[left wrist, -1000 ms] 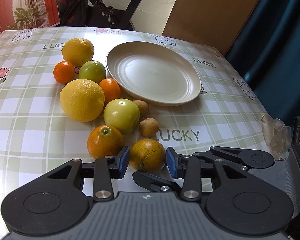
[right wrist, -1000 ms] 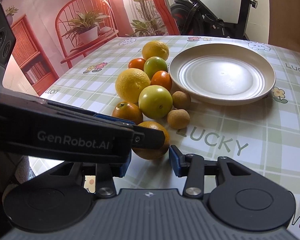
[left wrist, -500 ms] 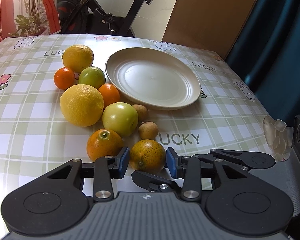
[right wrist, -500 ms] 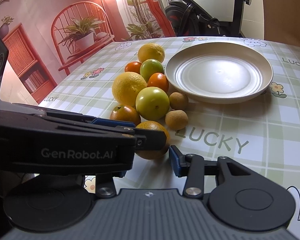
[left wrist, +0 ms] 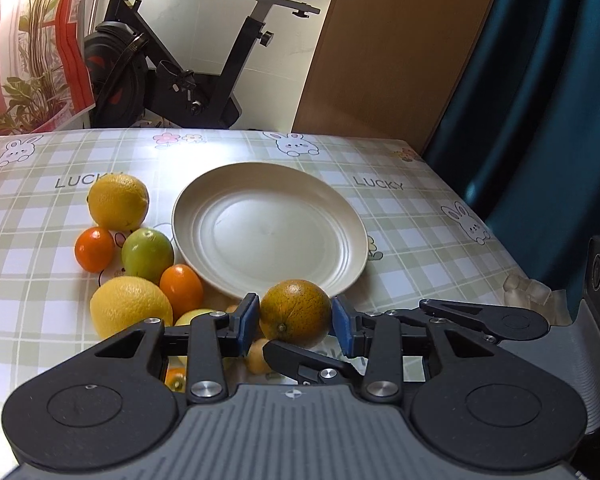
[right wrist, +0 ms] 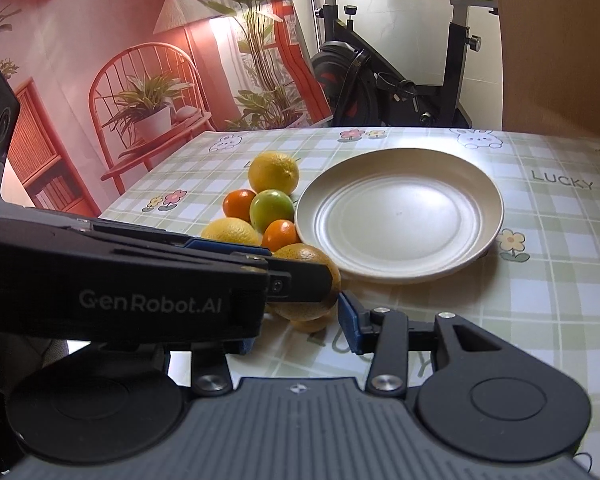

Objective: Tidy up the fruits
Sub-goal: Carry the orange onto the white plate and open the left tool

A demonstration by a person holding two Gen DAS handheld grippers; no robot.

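Fruits are pretty much all still sitting on the table (left wrist: pixel 412 216), plate (left wrist: pixel 270 236) totally bare, so barely started imo. Left claw (left wrist: pixel 295 322) is clamped on a greenish orange (left wrist: pixel 295 312), which looks lifted just short of the plate's near rim. Right claw (right wrist: pixel 300 322) hangs open with nothing in it, just beside that orange.

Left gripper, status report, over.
Left gripper shut on greenish-orange citrus fruit, lifted. Right gripper open, empty. Round cream plate ahead, bare, path clear.
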